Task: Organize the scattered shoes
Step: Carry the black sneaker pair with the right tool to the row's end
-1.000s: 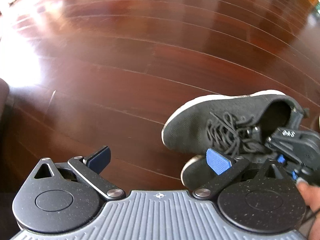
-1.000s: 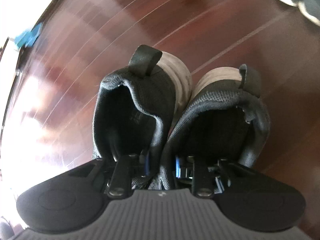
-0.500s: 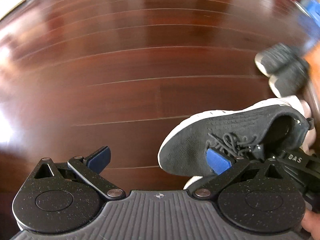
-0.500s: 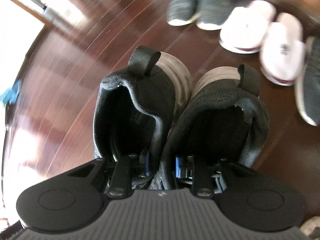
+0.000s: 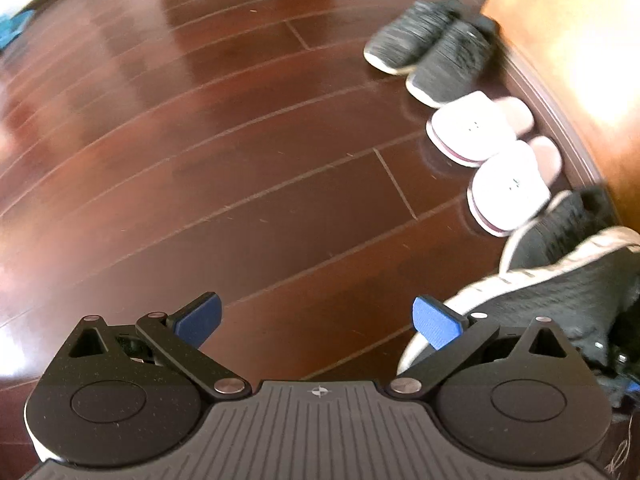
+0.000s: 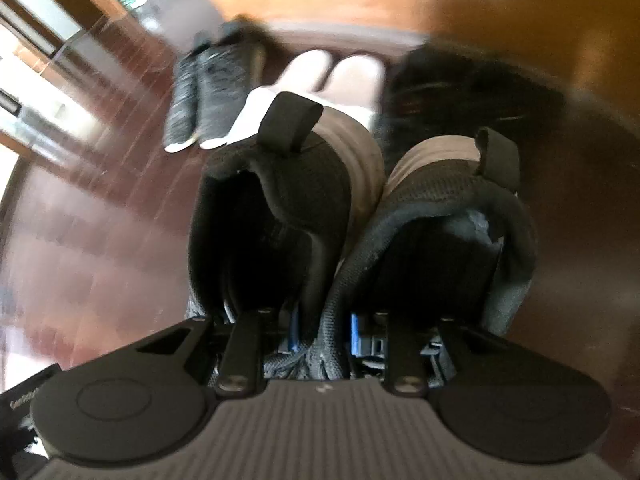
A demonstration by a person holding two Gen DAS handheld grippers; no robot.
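Shoes along the wooden cabinet [image 5: 560, 52] come in pairs: two grey knit sneakers [image 5: 432, 48] side by side, then two white slippers [image 5: 492, 152] beside them, then one more dark shoe [image 5: 560, 224] partly hidden. Two black sneakers [image 6: 360, 216] hang from the right gripper [image 6: 322, 332], whose fingers pinch the two inner collars together, heels pointing away over the floor [image 5: 240, 160]. Each heel has one pull loop. Left gripper [image 5: 316, 320] is spread wide with nothing between its blue pads [image 5: 434, 322]. Small marks on the slippers are too blurred to read.
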